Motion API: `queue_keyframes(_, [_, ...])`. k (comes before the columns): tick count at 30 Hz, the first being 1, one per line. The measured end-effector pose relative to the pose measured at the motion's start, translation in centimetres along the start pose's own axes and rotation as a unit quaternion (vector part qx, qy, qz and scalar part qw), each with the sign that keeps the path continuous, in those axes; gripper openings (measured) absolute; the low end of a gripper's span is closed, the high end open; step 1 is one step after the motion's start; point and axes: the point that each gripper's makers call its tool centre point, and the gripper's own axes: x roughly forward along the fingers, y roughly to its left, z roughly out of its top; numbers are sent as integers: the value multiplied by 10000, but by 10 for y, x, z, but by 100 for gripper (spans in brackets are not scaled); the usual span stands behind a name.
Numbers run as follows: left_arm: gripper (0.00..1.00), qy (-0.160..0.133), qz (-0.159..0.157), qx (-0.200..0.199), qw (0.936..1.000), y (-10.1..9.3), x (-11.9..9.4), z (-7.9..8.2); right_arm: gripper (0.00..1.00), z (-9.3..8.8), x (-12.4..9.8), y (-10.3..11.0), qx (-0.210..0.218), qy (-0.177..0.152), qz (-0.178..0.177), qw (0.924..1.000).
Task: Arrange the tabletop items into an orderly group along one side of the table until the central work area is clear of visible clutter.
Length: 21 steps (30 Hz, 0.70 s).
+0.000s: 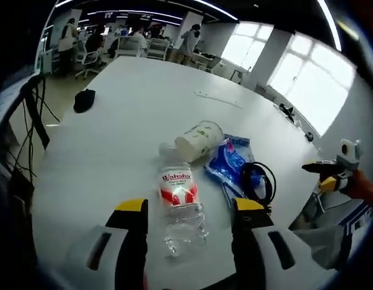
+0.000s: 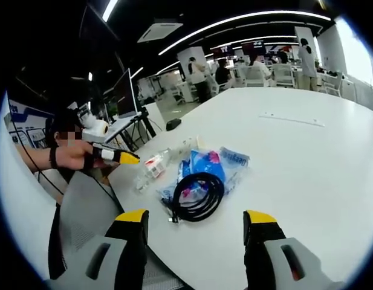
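Left gripper: my left gripper (image 1: 189,208) had its yellow-tipped jaws spread wide and held nothing; in the left gripper view they rose on either side of the bottle's lower end, apart from it. In the right gripper view it (image 2: 123,157) came in from the left, held in a hand.

Right gripper: my right gripper (image 2: 195,217) also stood wide apart and empty, over the near table edge, just short of the cable. In the left gripper view it (image 1: 319,168) showed at the right, beyond the table edge.

Bottle: a clear plastic bottle (image 1: 179,205) with a red and white label lay on its side on the white table (image 1: 132,115), cap end pointing towards the cup. In the right gripper view it (image 2: 155,167) lay just in front of my left gripper's tip.

Cup: a pale paper cup (image 1: 199,141) lay tipped over, just beyond the bottle and touching the blue packet.

Packet: a blue and clear plastic packet (image 1: 230,158) lay flat beside the cup; in the right gripper view it (image 2: 225,163) sat partly under the cable.

Cable: a coiled black cable (image 1: 257,180) rested on the packet's near edge, close to the table edge; its loop (image 2: 198,196) was plain in the right gripper view.

Far item: a small black object (image 1: 84,100) sat alone, well apart from the cluster, near the far left table edge.

Room: people and office chairs stood beyond the table.
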Motion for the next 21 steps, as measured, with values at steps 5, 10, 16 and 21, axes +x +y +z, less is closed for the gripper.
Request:
queue_keyframes(5, [54, 70, 185, -307, 9993, 6, 6, -3, 65, -1, -1, 0, 10, -8, -21, 10000])
queue_keyframes(10, [54, 204, 321, -904, 9952, 10, 14, -7, 65, -4, -2, -1, 31, 10, -27, 10000])
queue_keyframes(16, [54, 510, 545, -974, 9925, 13, 24, -10, 65, -7, -2, 0, 57, 40, -11, 10000])
queue_keyframes(21, [53, 570, 610, -1547, 9844, 12, 29, -10, 65, -9, -3, 0, 80, 46, -9, 10000])
